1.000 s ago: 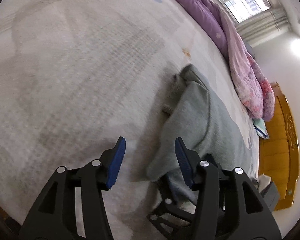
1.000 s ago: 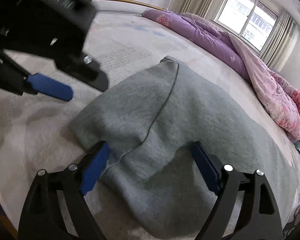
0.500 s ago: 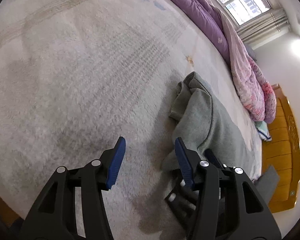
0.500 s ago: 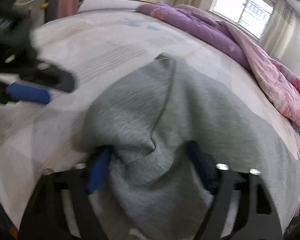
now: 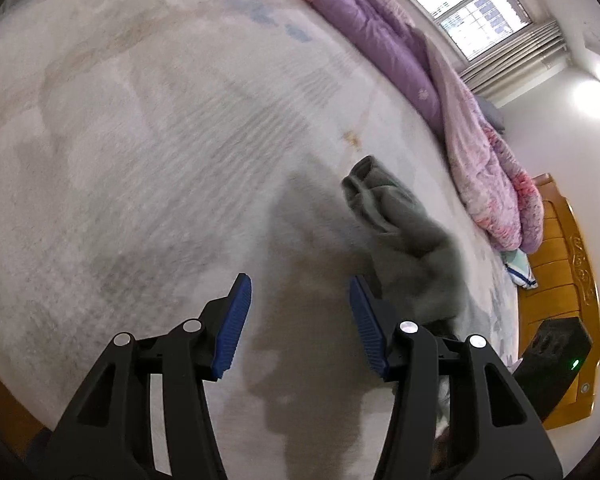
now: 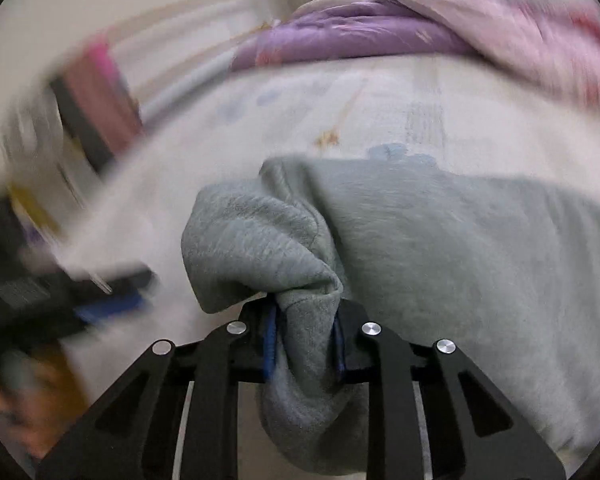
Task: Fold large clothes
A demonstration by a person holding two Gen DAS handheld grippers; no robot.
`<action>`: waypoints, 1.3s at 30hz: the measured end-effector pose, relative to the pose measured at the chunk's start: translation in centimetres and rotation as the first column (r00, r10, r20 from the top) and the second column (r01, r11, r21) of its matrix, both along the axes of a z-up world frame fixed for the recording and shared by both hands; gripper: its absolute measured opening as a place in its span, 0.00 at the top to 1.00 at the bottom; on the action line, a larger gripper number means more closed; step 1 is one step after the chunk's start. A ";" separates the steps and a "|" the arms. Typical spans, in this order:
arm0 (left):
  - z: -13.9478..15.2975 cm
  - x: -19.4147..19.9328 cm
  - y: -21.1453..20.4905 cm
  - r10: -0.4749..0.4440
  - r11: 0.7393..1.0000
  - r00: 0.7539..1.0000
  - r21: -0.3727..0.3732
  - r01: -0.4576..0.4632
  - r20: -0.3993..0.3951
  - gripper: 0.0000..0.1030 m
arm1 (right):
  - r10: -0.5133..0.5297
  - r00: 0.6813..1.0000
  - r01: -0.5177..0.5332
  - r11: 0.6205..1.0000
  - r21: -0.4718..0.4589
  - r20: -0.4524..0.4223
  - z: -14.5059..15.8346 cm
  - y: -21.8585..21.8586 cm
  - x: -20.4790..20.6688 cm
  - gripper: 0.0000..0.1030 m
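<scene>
The grey sweatshirt (image 6: pixel 440 240) lies bunched on the pale bed sheet (image 5: pixel 160 140), a fold of it clenched in the right gripper (image 6: pixel 304 336). The left gripper (image 5: pixel 300 320), jaws spread and empty, hovers just left of it, purple quilt (image 5: pixel 380 32) far behind

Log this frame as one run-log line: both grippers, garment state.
right gripper: shut on grey fleece garment, bunched fold pinched | left gripper: open, empty, over pale bed sheet | garment partly lifted | fold unfinished

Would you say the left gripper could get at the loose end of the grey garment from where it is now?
Probably yes. The left gripper is open and holds nothing, and the grey garment hangs just ahead and to its right with nothing between them. The right gripper holds the other end.
</scene>
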State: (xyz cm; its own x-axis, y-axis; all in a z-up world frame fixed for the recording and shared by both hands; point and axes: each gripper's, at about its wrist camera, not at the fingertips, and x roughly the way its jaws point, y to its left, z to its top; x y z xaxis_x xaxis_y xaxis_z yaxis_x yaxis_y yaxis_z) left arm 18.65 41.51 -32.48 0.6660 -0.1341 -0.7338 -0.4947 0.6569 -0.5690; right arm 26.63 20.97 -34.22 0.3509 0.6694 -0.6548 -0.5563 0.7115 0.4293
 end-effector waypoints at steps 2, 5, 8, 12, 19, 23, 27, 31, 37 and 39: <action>1.0 0.7 -1.0 -0.020 1.000 1.000 0.009 0.020 0.016 0.49 | -0.023 0.996 0.034 0.991 0.133 -0.081 0.8 -2.6 0.8 0.81; 2.2 2.1 -3.3 -0.060 0.998 0.997 0.017 0.059 0.041 0.47 | -0.050 0.983 0.103 0.946 0.309 -0.175 1.9 -6.4 2.6 0.81; 3.2 3.8 -6.5 -0.127 0.992 0.990 0.027 0.125 0.061 0.47 | -0.092 0.965 0.200 0.866 0.458 -0.247 2.8 -11.5 2.8 0.81; 4.1 6.3 -12.0 -0.227 0.974 0.970 0.043 0.224 0.082 0.47 | -0.169 0.934 0.327 0.761 0.560 -0.315 3.5 -17.4 3.5 0.81; 3.9 11.1 -21.2 -0.387 0.922 0.920 0.057 0.384 0.068 0.47 | -0.356 0.846 0.524 0.688 0.501 -0.397 1.7 -25.7 3.5 0.81; 3.4 13.6 -25.2 -0.459 0.886 0.888 0.091 0.455 0.025 0.41 | -0.455 0.762 0.633 0.671 0.385 -0.460 -1.1 -29.1 3.7 0.81; 1.7 16.0 -28.4 -0.496 0.857 0.867 0.134 0.498 -0.055 0.40 | -0.500 0.711 0.672 0.690 0.269 -0.494 -4.0 -30.8 4.1 0.76; 1.2 17.4 -29.6 -0.479 0.838 0.869 0.230 0.495 -0.123 0.39 | -0.536 0.737 0.647 0.736 0.200 -0.412 -2.7 -31.8 2.9 0.67; 1.0 17.3 -29.6 -0.496 0.825 0.860 0.246 0.509 -0.119 0.39 | -0.531 0.836 0.547 0.824 0.146 -0.136 2.6 -32.8 -1.5 0.67; 0.9 17.1 -29.7 -0.497 0.822 0.860 0.255 0.509 -0.117 0.39 | -0.508 0.857 0.515 0.842 0.160 -0.087 3.5 -31.9 -0.9 0.67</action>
